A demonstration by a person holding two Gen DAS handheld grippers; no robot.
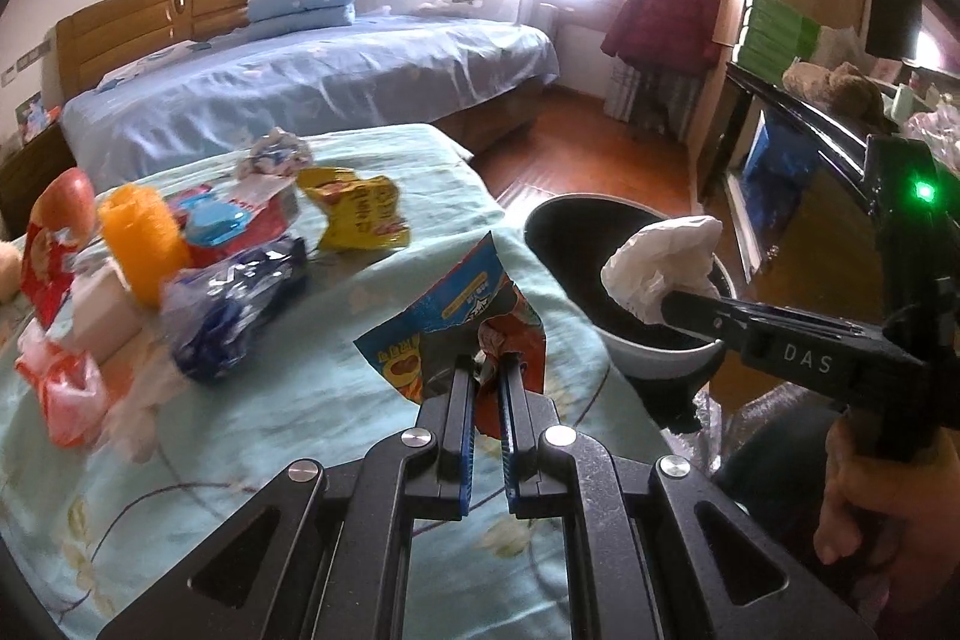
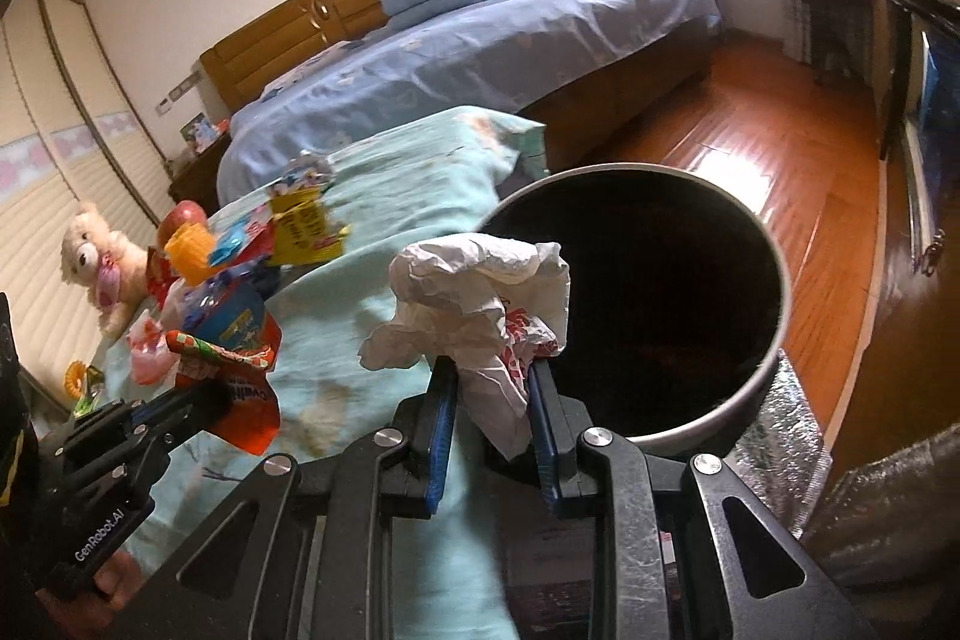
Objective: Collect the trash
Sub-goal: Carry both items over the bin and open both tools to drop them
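Pinching a blue-and-red snack wrapper (image 1: 462, 322), the left gripper (image 1: 487, 370) hangs over the near table edge. Just right, the right gripper (image 2: 489, 370) clamps a crumpled white wrapper (image 2: 474, 292) at the bin (image 2: 774, 340) rim — likely to drop it in. Farther left, more wrappers (image 1: 354, 208) wait on the tablecloth (image 1: 390, 280) — uncollected.

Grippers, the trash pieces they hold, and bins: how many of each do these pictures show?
Grippers: 2, the left gripper and the right gripper
Held trash pieces: 2, a blue-and-red snack packet and a crumpled white paper
Bins: 1, a black bin
Total: 5
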